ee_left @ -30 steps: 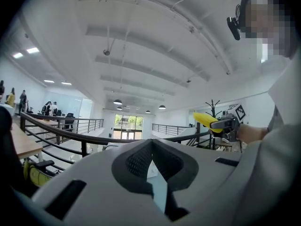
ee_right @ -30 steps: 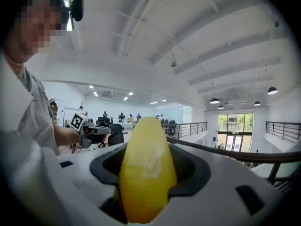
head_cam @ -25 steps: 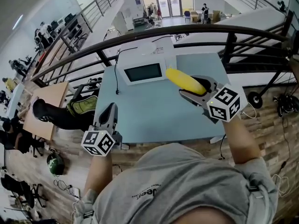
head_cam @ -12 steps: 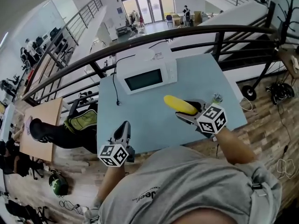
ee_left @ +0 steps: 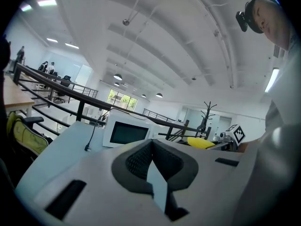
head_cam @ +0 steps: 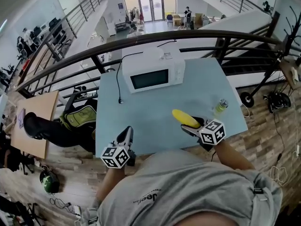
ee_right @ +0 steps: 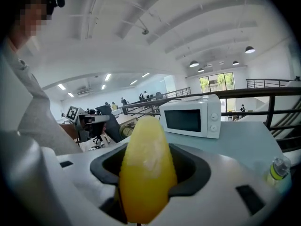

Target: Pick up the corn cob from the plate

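Right gripper [head_cam: 187, 124]: jaws spread wide and clamped on the corn cob [head_cam: 185, 118], gripping it at its thick end so that its tapered tip juts out past the pads.
Corn cob: plain yellow, in the right gripper's hold over the near right part of the table [head_cam: 155, 105]. It appears to hang just clear of the top, though the steep head view leaves contact unsure. In the right gripper view it fills the gap between the jaws.
Left gripper [head_cam: 127, 133]: dark pads pressed together at the tips, nothing between them. It sits low at the table's near left edge and points across the top toward the microwave [head_cam: 153, 74].
Table: pale blue, set against a dark curved railing [head_cam: 188, 33] on an upper floor.
Microwave: white, door closed, at the far side of the table. A black cable [head_cam: 117, 86] runs from behind it down the table's left side.
Bottle [head_cam: 220, 106]: small, clear, greenish inside, upright near the table's right edge, just beyond the right gripper.
Backpack [head_cam: 80, 117]: green and black, beside the table's left edge.
Person: grey shirt [head_cam: 188, 192], bare forearms, a marker cube at the back of each gripper.
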The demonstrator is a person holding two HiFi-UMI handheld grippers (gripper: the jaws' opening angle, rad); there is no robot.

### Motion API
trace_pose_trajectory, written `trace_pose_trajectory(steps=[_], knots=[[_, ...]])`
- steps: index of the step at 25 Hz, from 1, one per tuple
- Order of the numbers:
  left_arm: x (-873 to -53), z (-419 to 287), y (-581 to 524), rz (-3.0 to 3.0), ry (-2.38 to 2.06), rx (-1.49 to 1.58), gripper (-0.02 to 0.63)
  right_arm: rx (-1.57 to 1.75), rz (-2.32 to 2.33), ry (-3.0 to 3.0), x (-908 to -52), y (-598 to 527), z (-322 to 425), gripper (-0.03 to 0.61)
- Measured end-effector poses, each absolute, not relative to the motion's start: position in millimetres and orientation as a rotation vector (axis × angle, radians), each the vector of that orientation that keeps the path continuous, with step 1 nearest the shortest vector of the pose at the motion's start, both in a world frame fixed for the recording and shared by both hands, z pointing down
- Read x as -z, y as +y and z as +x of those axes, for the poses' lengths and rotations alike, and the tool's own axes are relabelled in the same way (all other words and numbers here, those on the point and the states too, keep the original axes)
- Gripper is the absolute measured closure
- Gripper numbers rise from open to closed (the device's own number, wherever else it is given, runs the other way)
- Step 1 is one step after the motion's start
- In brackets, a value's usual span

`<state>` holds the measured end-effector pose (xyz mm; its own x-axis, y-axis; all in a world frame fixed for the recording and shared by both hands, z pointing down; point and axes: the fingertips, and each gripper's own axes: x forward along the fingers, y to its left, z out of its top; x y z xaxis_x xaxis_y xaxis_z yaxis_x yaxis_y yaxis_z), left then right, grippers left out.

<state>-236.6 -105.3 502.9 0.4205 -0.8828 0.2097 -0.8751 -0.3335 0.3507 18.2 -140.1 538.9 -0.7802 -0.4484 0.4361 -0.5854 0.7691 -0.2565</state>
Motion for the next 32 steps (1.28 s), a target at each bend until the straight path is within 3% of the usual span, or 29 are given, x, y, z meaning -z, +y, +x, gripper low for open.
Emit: trace_pose_trajectory(steps=[32], knots=[[-510.9, -219.6, -110.0, 2.251, -1.548, -0.032, 0.601, -0.55, 0.79, -2.607, -555.9, -165.1, 42.4, 0.321]])
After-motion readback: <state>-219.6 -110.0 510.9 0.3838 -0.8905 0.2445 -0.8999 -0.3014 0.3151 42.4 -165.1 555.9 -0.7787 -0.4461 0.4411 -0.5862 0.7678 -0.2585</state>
